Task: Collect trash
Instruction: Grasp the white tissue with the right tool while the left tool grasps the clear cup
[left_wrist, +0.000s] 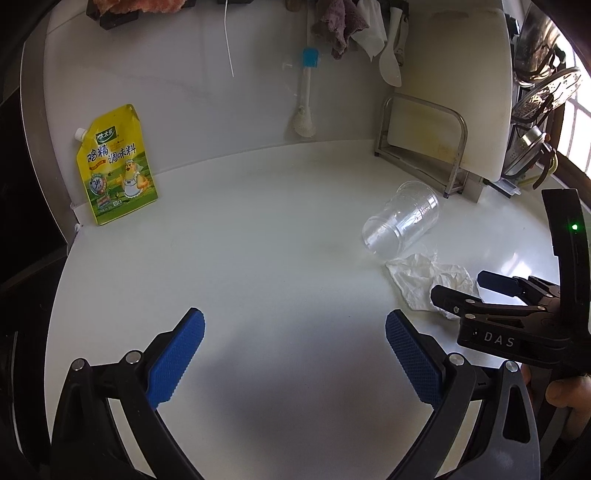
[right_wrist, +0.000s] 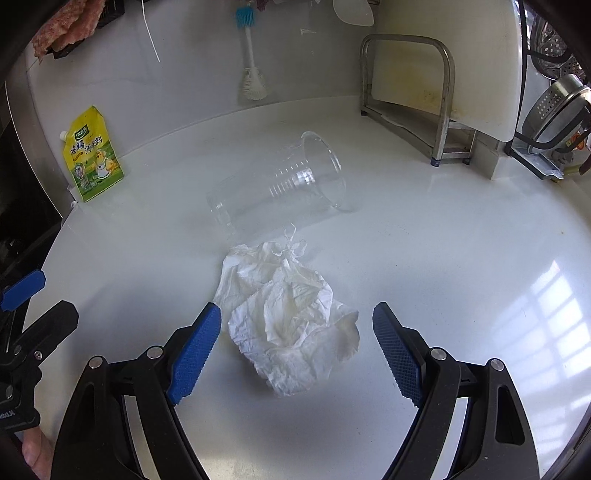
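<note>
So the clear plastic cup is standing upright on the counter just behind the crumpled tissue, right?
Not quite. The clear plastic cup lies on its side, as the right wrist view shows, with its open mouth turned toward the metal rack. It is indeed on the counter just behind the crumpled tissue.

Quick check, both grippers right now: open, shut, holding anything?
Left gripper: open, empty, over bare counter.
Right gripper: open, holding nothing; the crumpled tissue lies between its fingers, not yet pinched.
</note>
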